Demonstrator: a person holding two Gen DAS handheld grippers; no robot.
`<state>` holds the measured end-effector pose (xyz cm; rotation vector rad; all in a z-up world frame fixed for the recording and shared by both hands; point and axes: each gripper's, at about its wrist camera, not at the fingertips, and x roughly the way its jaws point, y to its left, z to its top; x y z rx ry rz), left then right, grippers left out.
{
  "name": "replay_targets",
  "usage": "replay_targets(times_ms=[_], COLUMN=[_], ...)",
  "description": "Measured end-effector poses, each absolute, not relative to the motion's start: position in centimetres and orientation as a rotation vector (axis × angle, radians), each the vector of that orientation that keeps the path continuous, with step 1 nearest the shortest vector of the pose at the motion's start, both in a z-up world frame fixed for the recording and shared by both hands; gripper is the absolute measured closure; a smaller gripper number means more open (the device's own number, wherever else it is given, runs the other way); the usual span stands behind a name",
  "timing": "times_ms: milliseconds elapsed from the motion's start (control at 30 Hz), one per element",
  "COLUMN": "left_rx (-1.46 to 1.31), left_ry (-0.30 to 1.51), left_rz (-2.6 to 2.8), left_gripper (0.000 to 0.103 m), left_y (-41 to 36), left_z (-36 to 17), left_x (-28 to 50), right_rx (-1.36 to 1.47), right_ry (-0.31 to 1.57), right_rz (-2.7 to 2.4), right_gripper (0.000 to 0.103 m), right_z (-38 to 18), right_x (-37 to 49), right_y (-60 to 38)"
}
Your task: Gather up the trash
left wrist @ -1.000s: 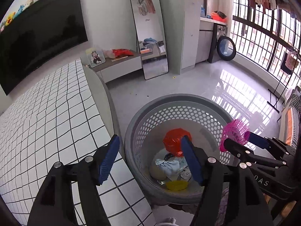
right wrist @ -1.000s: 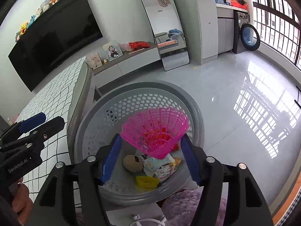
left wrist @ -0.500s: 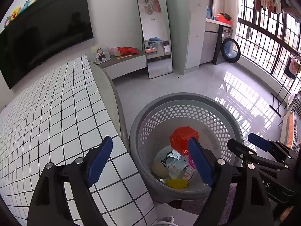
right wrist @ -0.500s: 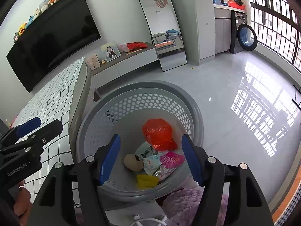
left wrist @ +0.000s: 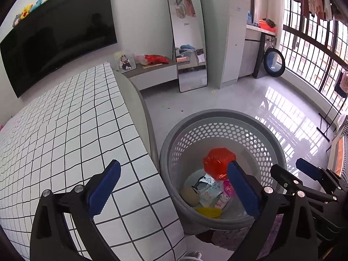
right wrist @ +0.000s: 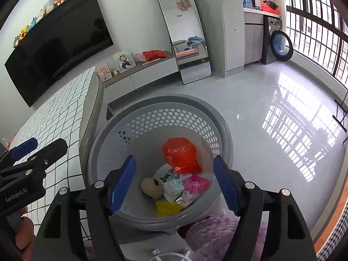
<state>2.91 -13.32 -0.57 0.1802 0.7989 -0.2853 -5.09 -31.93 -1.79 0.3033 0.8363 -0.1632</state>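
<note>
Inside the perforated grey basket (right wrist: 161, 117), the pink fan-shaped piece (right wrist: 195, 183) lies at four o'clock; both grippers (right wrist: 174, 184) (left wrist: 174, 189), jaws just widened, hold nothing, so this drop looks done.

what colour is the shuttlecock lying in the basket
Bright pink; the shuttlecock shows best in the right wrist view.

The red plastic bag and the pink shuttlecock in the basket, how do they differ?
The red plastic bag is bulky, crinkled and glossy; the pink shuttlecock is smaller, a ribbed mesh skirt lying on its side. The bag sits toward the far wall, the shuttlecock nearer. Both lie loose in the grey basket.
</note>
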Motion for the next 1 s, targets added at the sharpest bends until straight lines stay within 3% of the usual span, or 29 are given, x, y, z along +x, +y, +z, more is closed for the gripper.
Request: replay_targets(times_ms=[1000], left_rx=[0.169], left_ry=[0.79], left_rz=[-0.255], left_gripper=[0.006], left_y=[-12.3], left_z=[-0.1], left_x=[2.6], right_rx=[0.279], right_ry=[0.819], right_rz=[-0.179], right_gripper=[0.03], right_z=[-0.7], right_x=[-6.0], right_y=[-31.3])
